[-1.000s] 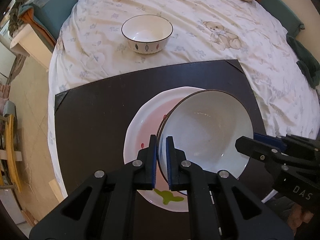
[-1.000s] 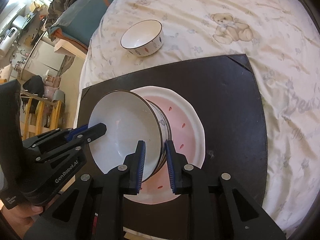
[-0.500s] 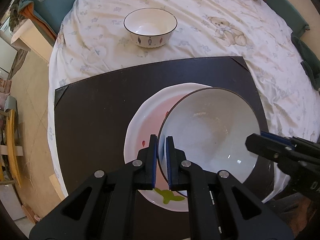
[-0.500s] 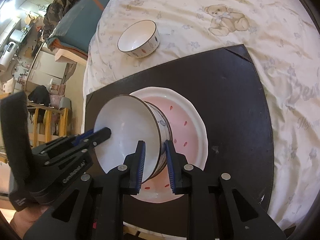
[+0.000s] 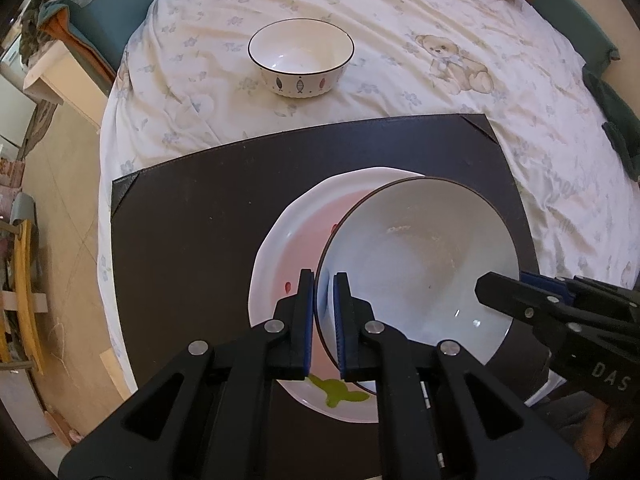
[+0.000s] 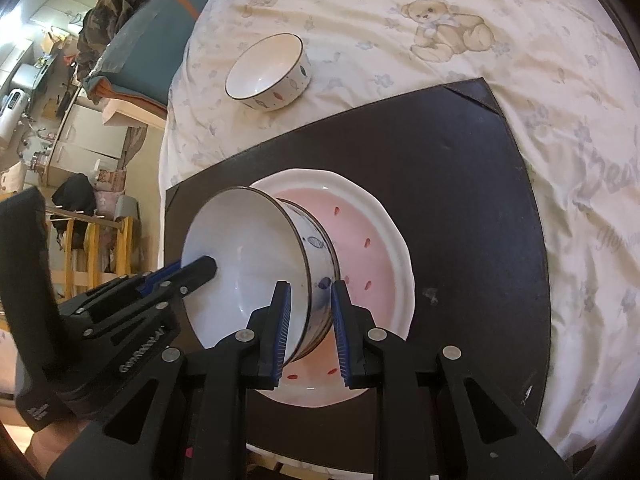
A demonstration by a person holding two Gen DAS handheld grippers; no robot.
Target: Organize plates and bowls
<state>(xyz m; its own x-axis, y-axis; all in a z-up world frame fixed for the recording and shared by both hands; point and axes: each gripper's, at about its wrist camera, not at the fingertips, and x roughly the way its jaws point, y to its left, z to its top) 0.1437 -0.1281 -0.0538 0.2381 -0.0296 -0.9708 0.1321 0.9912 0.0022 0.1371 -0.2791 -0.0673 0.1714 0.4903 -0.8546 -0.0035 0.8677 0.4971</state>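
I have both tongs, left (image 5: 324, 312) and right (image 6: 308, 320), clamped on the white dark-rimmed ceramic bowl (image 5: 420, 264), tilted over the pink scalloped plate (image 6: 372, 248); next, level and seat it centrally.

we see a glossy, glazed ceramic bowl (image 5: 416, 264), its white inside catching small highlights. under it the pink plate (image 6: 360, 248) has the same smooth shine. the second bowl (image 5: 301, 58) looks glazed too, with painted fish marks. the dark mat (image 5: 192, 216) looks like matt leather-like sheet with stitched edges. the bedsheet (image 5: 400, 40) is soft, wrinkled printed cloth. the gripper bodies look like matt black plastic with small metal screws, and the pads (image 6: 282, 320) like ribbed blue rubber.
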